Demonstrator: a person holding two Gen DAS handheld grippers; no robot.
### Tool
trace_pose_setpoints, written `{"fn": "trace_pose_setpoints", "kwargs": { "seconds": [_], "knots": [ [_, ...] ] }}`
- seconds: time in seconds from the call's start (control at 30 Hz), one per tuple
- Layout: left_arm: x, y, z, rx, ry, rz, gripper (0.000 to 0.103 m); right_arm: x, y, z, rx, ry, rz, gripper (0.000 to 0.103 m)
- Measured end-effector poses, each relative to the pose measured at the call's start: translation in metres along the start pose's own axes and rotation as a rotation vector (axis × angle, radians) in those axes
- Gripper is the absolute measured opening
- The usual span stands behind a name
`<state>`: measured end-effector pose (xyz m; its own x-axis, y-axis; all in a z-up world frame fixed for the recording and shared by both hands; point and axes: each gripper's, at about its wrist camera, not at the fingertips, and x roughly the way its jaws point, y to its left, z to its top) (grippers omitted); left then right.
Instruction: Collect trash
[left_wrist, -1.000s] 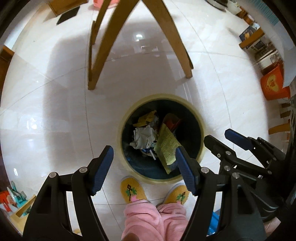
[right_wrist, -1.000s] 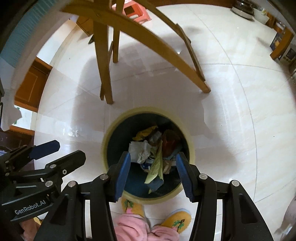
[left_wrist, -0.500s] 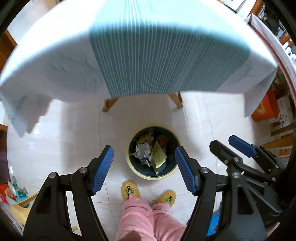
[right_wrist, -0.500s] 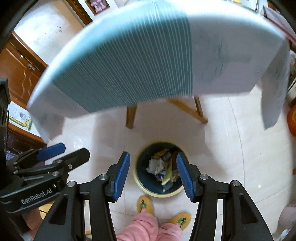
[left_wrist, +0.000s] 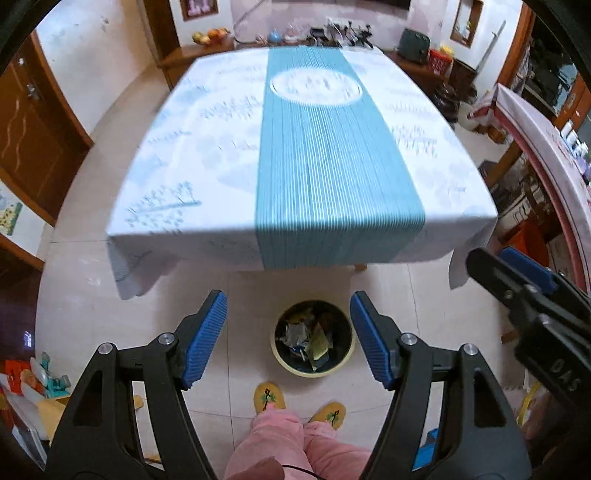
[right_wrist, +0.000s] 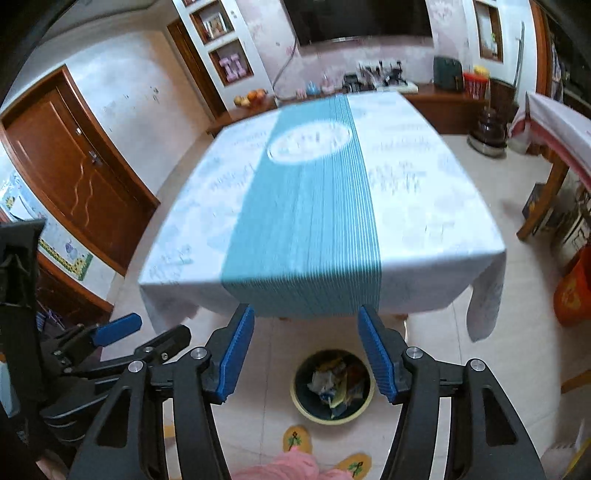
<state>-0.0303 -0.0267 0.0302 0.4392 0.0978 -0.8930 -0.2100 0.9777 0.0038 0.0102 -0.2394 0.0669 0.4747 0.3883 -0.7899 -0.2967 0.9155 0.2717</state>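
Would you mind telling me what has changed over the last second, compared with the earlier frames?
Both grippers, left and right, have risen from just above the trash bin to above the table, whose top now shows. Nothing was grasped or released: both stay open and empty. The bin and its trash are unchanged.

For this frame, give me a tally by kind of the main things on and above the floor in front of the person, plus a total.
Black two-finger tongs with blue pads, both open and empty: 2 (left, right)
Round cream-rimmed dark bin holding crumpled trash: 1
Table under a white cloth with a teal striped band: 1
Yellow embroidered slippers: 2
Total: 6
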Motion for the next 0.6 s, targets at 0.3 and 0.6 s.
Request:
{"fn": "trace_pose_setpoints", "kwargs": {
  "seconds": [0.3, 0.6],
  "knots": [
    [-0.051, 0.005, 0.019, -0.031, -0.099, 0.012, 0.067, -0.054, 0.033, 0.020, -0.034, -0.054, -0.009, 0.064],
    [-0.060, -0.003, 0.034, -0.019, -0.135, 0.014, 0.067, -0.055, 0.040, 0.031, -0.039, -0.098, -0.024, 0.064]
  ]
}}
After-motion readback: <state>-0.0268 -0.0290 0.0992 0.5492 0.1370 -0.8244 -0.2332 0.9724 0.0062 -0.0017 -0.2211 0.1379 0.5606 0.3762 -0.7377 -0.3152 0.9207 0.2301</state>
